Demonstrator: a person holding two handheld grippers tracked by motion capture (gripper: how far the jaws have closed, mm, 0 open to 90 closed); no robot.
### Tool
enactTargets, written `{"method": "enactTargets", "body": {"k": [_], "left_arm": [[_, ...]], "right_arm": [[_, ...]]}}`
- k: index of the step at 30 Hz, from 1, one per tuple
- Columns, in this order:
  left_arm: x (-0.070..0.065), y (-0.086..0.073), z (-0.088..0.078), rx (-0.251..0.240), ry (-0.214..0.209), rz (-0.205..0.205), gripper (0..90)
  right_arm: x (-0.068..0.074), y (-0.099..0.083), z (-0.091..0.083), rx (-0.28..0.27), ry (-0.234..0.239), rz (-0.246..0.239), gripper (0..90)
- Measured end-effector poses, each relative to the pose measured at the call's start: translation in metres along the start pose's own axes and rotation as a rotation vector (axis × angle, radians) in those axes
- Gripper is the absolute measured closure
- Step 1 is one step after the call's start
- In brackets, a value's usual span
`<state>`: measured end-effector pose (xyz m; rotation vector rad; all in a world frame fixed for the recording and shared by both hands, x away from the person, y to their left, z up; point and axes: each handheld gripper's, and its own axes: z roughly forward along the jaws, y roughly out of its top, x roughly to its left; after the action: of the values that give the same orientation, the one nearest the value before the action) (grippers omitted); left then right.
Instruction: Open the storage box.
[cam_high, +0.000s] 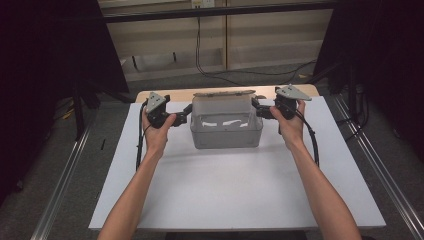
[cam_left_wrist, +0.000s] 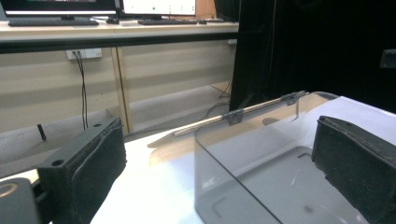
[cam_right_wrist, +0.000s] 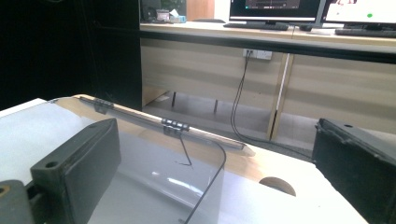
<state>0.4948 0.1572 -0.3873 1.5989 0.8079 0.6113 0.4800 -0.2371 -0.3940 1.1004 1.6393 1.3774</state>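
We cannot tell from the high view whether the left gripper (cam_high: 186, 114) or the right gripper (cam_high: 256, 107) touches the clear box (cam_high: 226, 135) — their tips blend into its walls. In both gripper views the box (cam_left_wrist: 261, 177) (cam_right_wrist: 154, 182) is cut off at the bottom edge — its near wall is unseen. Its lid (cam_high: 224, 93) lies mostly hidden behind the far rim.

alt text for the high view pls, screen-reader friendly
A person's two hands hold the left gripper and right gripper at either end of a clear plastic box on a white table. Both grippers' jaws are open, each straddling a side wall.
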Motion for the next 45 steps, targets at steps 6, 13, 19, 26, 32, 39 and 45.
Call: {"method": "enactTargets", "body": {"k": [6, 13, 19, 26, 32, 39, 45], "left_arm": [[-0.007, -0.005, -0.02, -0.009, -0.012, -0.006, 2.2], [-0.013, -0.012, -0.043, -0.03, 0.016, -0.009, 1.8], [-0.02, -0.025, -0.061, -0.039, 0.028, -0.021, 2.2], [-0.026, -0.035, -0.082, -0.039, 0.044, -0.017, 2.5], [-0.032, -0.049, -0.101, -0.03, 0.056, -0.034, 2.5], [-0.042, -0.063, -0.128, -0.025, 0.08, -0.047, 2.4], [-0.041, -0.073, -0.149, -0.021, 0.117, -0.08, 2.4]], "right_arm": [[0.004, -0.003, -0.017, -0.008, -0.022, -0.009, 1.0], [0.009, -0.006, -0.038, -0.029, -0.036, -0.03, 1.0], [0.018, -0.01, -0.053, -0.048, -0.04, -0.045, 0.8], [0.025, -0.017, -0.074, -0.063, -0.057, -0.054, 0.8], [0.029, -0.027, -0.096, -0.075, -0.072, -0.053, 0.7], [0.03, -0.04, -0.121, -0.078, -0.091, -0.039, 0.5], [0.03, -0.051, -0.148, -0.077, -0.105, -0.034, 0.5]]}}
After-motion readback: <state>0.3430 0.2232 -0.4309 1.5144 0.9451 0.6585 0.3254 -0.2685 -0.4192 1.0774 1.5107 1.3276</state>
